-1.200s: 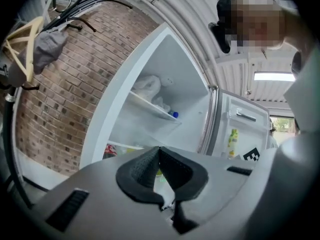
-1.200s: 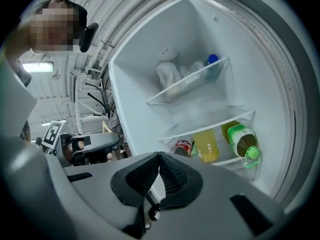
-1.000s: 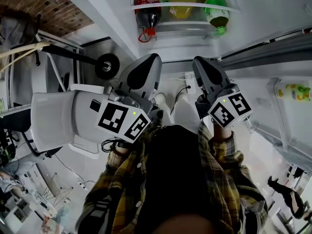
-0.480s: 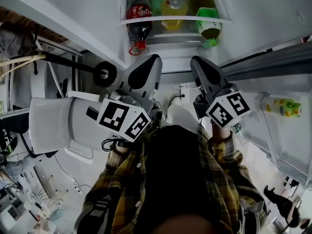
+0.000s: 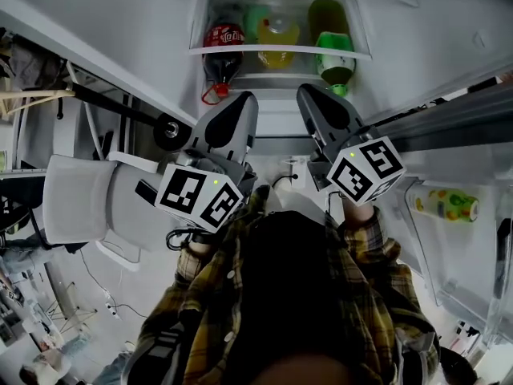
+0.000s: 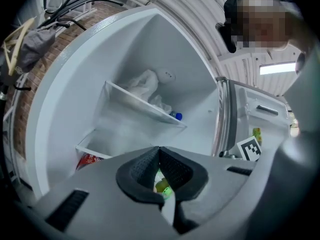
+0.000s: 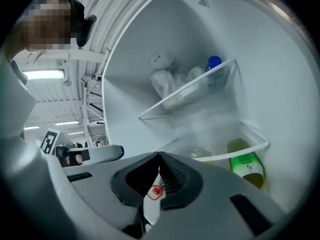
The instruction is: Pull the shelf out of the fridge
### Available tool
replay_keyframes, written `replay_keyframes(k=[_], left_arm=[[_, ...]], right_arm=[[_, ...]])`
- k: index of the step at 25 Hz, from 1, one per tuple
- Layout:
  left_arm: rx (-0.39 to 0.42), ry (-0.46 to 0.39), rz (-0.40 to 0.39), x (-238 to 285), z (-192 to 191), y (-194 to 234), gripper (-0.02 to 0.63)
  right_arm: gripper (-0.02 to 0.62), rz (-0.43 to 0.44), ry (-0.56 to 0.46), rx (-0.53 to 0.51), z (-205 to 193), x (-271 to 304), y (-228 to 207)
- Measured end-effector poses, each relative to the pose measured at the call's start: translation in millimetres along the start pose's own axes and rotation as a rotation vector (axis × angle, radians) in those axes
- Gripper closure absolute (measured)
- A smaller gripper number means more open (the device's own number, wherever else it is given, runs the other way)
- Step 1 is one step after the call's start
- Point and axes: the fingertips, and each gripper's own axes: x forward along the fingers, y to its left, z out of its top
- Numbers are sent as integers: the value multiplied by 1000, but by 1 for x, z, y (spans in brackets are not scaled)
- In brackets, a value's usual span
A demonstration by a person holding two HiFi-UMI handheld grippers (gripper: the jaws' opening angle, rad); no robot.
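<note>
Setting: open fridge (image 5: 171, 50) is filling the upper head view; a white chair (image 5: 80, 203) is standing at the person's left, and the fridge door is swinging out at the right.
Lower shelf: the lower shelf (image 5: 280, 49) is sitting fully inside the fridge, carrying a cola bottle (image 5: 224, 34), a yellow bottle (image 5: 276, 34) and a green bottle (image 5: 333, 50).
Upper shelf: the upper shelf (image 6: 145, 106) is showing only in the two gripper views, also seated inside, holding white bags (image 6: 145, 84) and a blue-capped bottle (image 7: 214, 64).
Left tongs: the left tongs (image 5: 244, 99) are pointing at the fridge, short of the lower shelf; jaws are pressing together with nothing clamped.
Right tongs: the right tongs (image 5: 309, 93) are hanging beside the left, near the green bottle, apart from the shelf; jaws are likewise closed and empty.
Head view only: a bottle (image 5: 443, 204) is lying in the door bin; the person's plaid sleeves are showing below.
Gripper views only: pad contact is reading clearly there; each is glimpsing a bottle cap through the gap beneath its pads.
</note>
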Motion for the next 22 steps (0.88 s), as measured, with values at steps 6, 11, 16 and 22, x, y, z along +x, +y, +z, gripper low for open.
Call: replay_keyframes(k=[6, 11, 16, 22], left_arm=[[-11, 30, -17, 12, -6, 1, 601], [-36, 66, -35, 29, -9, 10, 601], [-59, 82, -47, 47, -12, 18, 601], [-97, 106, -60, 61, -16, 28, 600]], right_arm=[[577, -21, -3, 17, 0, 3, -6], [577, -85, 9, 41, 0, 14, -20], [575, -127, -13, 96, 3, 23, -37], [574, -139, -23, 182, 1, 31, -54]])
